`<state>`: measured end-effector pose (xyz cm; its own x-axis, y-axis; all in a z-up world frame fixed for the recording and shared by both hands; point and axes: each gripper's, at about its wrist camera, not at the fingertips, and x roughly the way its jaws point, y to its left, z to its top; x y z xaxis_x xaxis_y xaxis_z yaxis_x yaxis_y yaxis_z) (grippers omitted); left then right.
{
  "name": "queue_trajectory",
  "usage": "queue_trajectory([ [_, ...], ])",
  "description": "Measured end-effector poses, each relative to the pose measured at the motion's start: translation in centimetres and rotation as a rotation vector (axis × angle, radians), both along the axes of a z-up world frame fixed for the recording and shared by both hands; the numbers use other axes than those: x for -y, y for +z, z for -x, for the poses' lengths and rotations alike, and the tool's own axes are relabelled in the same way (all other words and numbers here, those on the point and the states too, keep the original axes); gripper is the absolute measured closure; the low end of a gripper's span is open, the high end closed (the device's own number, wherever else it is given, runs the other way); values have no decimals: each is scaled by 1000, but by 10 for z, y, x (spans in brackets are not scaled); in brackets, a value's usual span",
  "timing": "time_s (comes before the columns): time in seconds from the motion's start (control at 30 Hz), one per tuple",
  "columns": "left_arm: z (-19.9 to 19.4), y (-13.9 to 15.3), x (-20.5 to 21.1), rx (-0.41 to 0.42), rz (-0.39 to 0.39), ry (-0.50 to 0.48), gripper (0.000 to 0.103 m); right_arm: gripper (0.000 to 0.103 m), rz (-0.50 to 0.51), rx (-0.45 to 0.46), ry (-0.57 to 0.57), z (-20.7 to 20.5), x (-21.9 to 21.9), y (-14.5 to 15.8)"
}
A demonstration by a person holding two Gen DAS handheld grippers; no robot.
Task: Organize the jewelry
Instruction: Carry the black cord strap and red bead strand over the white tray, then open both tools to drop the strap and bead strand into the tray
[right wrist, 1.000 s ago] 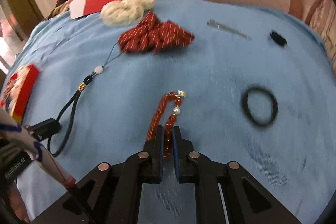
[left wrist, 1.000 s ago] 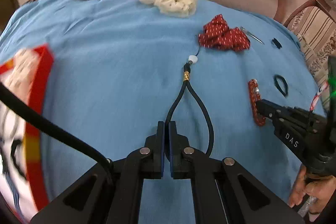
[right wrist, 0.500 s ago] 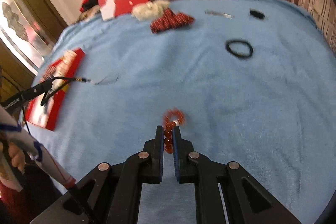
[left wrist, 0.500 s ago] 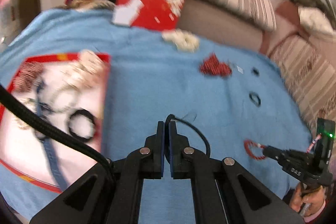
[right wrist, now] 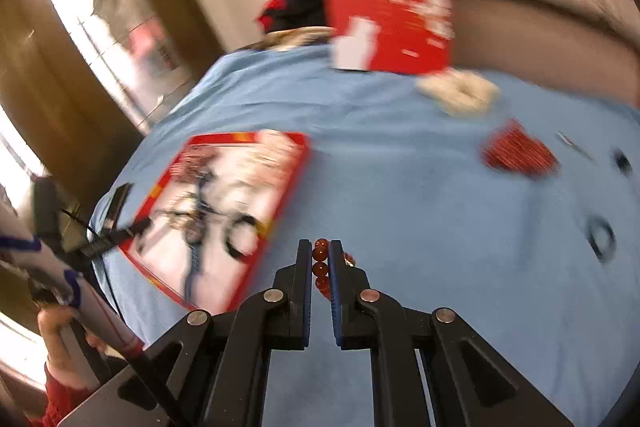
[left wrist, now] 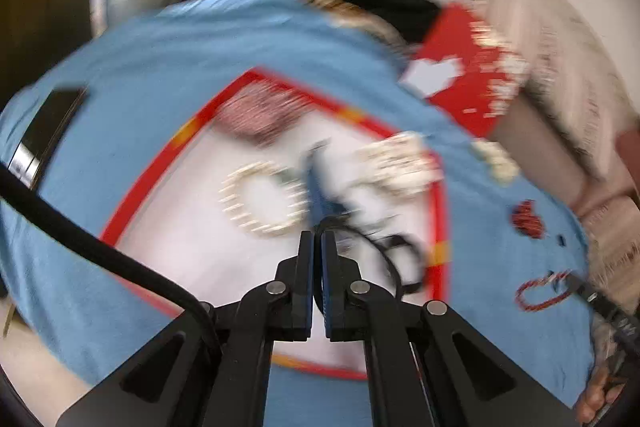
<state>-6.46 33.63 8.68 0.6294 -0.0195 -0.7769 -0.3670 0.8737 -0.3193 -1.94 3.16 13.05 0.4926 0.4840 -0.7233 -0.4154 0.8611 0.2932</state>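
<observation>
- One red-rimmed tray [left wrist: 439, 203] with a white floor lies on the blue cloth [left wrist: 208, 43]; in the right wrist view it sits at about 9 o'clock of that gripper.
- The tray holds one ring of pale beads [left wrist: 262, 201], one reddish blurred bundle [left wrist: 260, 115] at 12 o'clock of that ring, one cream heap [left wrist: 400, 163] at 3 o'clock of it, and one blue strip [left wrist: 318, 191]; blur hides finer detail.
- One red card [right wrist: 390, 15] stands at the cloth's far edge, with one cream scrunchie [right wrist: 460, 93] and one red patterned bow [right wrist: 520, 151] before it.
- One black hair tie [right wrist: 600, 239] lies at 3 o'clock in the right wrist view; one dark phone-like slab [left wrist: 44, 131] lies at 9 o'clock in the left.
- The left gripper [left wrist: 316, 247] is pressed almost together over the tray, pinching one black cord necklace [left wrist: 384, 251] whose loop hangs at its 2 o'clock.
- The right gripper [right wrist: 321, 251] is clamped on one red bead bracelet [right wrist: 320, 269], four beads showing between the jaws, above bare cloth just beside the tray.
</observation>
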Motion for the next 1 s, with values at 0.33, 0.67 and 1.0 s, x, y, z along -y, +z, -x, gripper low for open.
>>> queue_trajectory([
  [0.33, 6, -14, -33, -100, -90, 159, 99, 94, 47, -13, 169, -69, -179, -9],
  [0.67, 13, 5, -36, 18, -63, 160, 66, 72, 196, -29, 87, -108, -209, -56],
  [1.0, 4, 18, -3, 64, -89, 110, 61, 66, 184, 23, -22, -70, -96, -32],
])
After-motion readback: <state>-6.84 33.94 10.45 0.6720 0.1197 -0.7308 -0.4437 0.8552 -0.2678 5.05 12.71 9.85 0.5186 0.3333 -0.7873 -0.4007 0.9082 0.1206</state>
